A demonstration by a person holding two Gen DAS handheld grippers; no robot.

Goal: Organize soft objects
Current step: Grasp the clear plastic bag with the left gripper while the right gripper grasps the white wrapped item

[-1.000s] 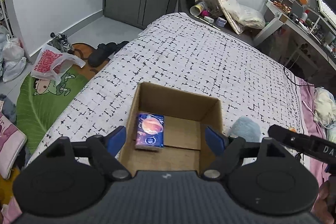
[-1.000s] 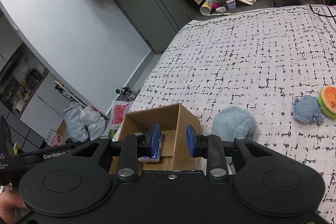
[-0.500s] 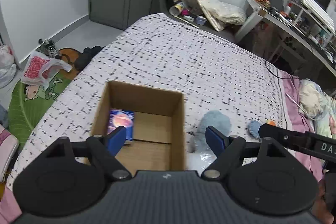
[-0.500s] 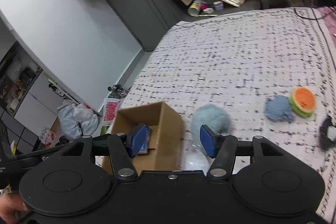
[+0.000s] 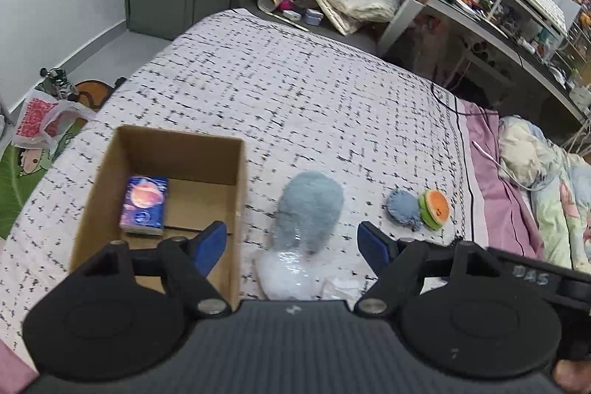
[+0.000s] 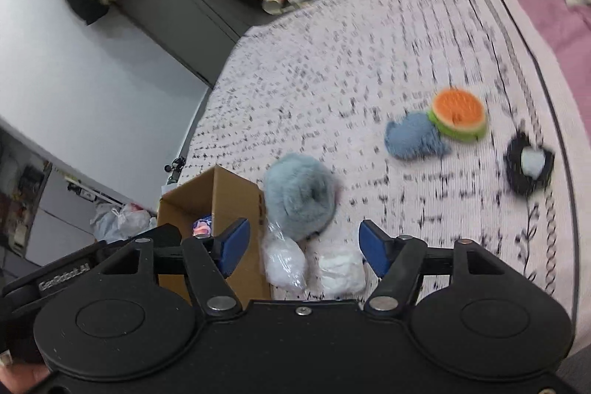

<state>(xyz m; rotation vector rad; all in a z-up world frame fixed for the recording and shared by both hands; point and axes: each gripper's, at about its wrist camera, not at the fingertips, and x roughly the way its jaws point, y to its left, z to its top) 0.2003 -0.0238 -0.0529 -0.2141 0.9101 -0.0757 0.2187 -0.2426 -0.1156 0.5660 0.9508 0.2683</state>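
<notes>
Since a second ago: you have swung both grippers sideways off the cardboard box [image 5: 162,172] toward the loose items on the bed [image 5: 295,80]; the fluffy blue-grey plush [image 5: 308,205], then at the edge of the left wrist view, now sits between your left fingers' line of sight.
Right gripper [image 6: 304,246]: your jaws have just been opening from nearly closed and now stand about half apart, with nothing between the pads; two white bagged bundles [image 6: 314,264] lie on the bed below the gap.
Left gripper [image 5: 291,244]: your jaws stand wide and have just eased in a little; they hold nothing, and the pads touch nothing.
Done so far: one item, a purple printed packet [image 5: 144,204], lies flat inside the box against its left wall. Nothing else is in there.
Left to do: by my reading, most of the job. The plush, the white bundles, a small blue knitted piece [image 6: 413,135], an orange-and-green round plush [image 6: 458,113] and a dark ring-shaped item with a pale centre [image 6: 528,165] all lie on the bed outside the box.
Nearest target: the blue-grey plush, just right of the box wall and just ahead of both sets of fingertips, with the white bundles touching its near side.
Farther targets: the knitted piece and the orange plush touch each other, well to the right; the dark ring lies beyond them.
</notes>
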